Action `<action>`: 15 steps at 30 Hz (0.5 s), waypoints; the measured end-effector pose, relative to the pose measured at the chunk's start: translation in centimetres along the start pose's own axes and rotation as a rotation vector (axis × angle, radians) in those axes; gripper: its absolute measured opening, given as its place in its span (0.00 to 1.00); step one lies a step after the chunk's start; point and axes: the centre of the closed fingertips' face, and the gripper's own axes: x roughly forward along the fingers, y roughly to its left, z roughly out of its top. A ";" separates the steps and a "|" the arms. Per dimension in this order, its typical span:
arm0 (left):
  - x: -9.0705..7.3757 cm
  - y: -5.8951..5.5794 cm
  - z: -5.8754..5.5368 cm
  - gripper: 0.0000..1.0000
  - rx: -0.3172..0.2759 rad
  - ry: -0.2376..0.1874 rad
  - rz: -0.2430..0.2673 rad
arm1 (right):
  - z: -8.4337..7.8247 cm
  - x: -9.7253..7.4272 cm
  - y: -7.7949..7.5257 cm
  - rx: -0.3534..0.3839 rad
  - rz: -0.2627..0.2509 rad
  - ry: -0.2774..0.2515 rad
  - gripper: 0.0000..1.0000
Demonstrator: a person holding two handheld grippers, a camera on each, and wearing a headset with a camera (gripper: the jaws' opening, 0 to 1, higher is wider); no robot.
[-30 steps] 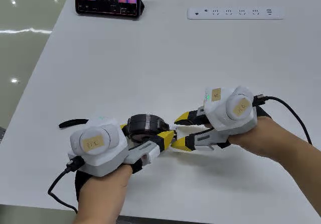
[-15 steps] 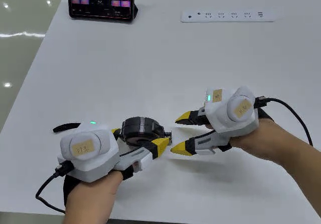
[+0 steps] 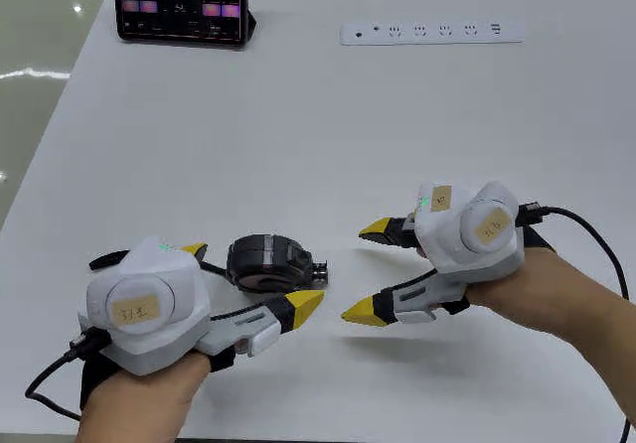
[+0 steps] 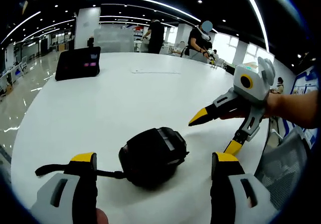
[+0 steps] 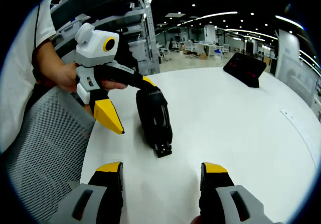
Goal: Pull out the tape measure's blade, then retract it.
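The black tape measure point(image 3: 266, 262) lies on the white table point(image 3: 298, 135) with its blade fully in and the hook tab facing right. My left gripper point(image 3: 248, 277) is open, one yellow-tipped jaw on each side of the case, neither touching it. In the left gripper view the tape measure point(image 4: 153, 156) rests between the spread jaws of that gripper point(image 4: 154, 158). My right gripper point(image 3: 368, 270) is open and empty, a short way right of the hook. From the right gripper point(image 5: 161, 167) the tape measure point(image 5: 154, 116) sits just ahead, hook end nearest.
A dark tablet point(image 3: 179, 1) stands at the far left of the table and a white power strip point(image 3: 432, 33) lies at the back. The tape's black wrist strap point(image 3: 109, 260) trails left. The table's left edge drops to a glossy floor.
The left gripper has opened off the tape measure and drawn back toward me. The right gripper has backed away to the right from the hook. The tape measure now rests on the table.
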 end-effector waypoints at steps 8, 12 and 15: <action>-0.7 0.0 0.1 0.98 0.068 -0.008 -0.029 | -0.3 -1.6 0.0 0.019 -0.044 -0.012 0.69; -1.1 0.0 0.1 0.99 0.095 -0.006 -0.045 | -0.1 -2.7 0.3 0.032 -0.057 -0.042 0.72; -1.5 0.0 -0.1 0.99 0.119 -0.002 -0.055 | -0.2 -3.4 0.4 0.043 -0.067 -0.050 0.74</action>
